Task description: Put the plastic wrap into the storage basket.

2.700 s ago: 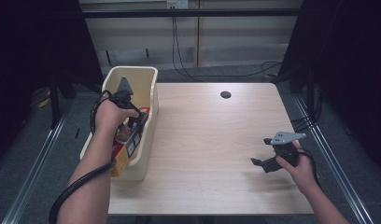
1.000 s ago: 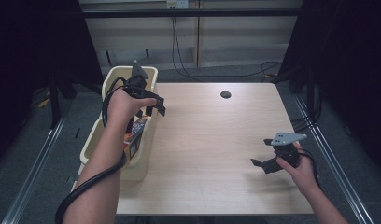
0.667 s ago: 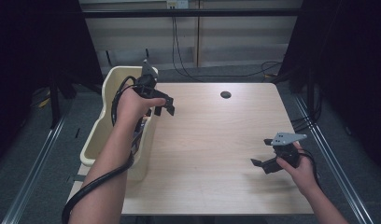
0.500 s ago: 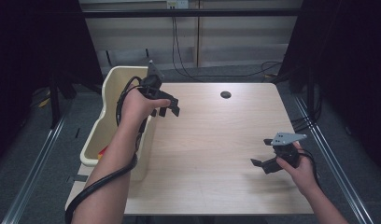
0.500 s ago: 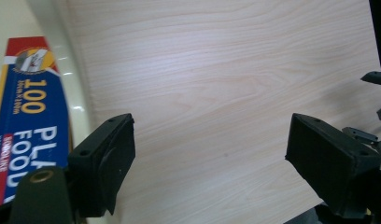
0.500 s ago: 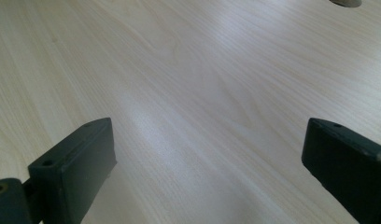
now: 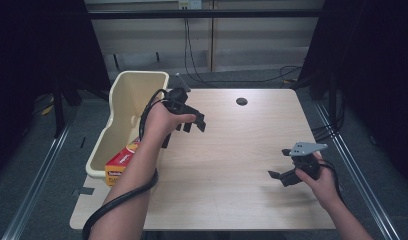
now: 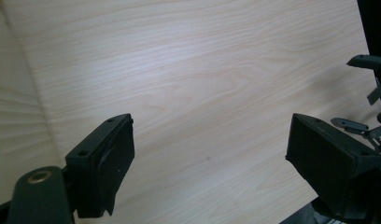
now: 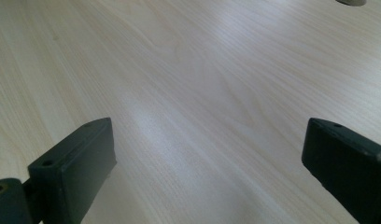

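Left tool (image 7: 192, 122) has come up out of the cream bin (image 7: 123, 107) and swung right across the frame; it now hangs over bare tabletop (image 7: 232, 150) at centre-left of the high view, just right of the bin's rim. Its jaws have just been opening and stand wide with nothing between them; the left gripper view looks down on plain wood grain between the two black pads (image 8: 111, 168). So whatever went on in the bin, the tool left empty-handed, and nothing has been carried onto the tabletop; I judge a fresh reach into the bin is likely needed.

Right tool (image 7: 284, 176) sits at lower right of the high view, unmoved, jaws wide and empty, pads (image 9: 76, 163) over bare wood.

Nearest item is the orange-and-yellow box (image 7: 123, 161), lying inside the bin at its near end, lower left of the frame. It is partly hidden by the forearm; its long axis seems to run along the bin's length, near end toward the bottom edge, printed face up.
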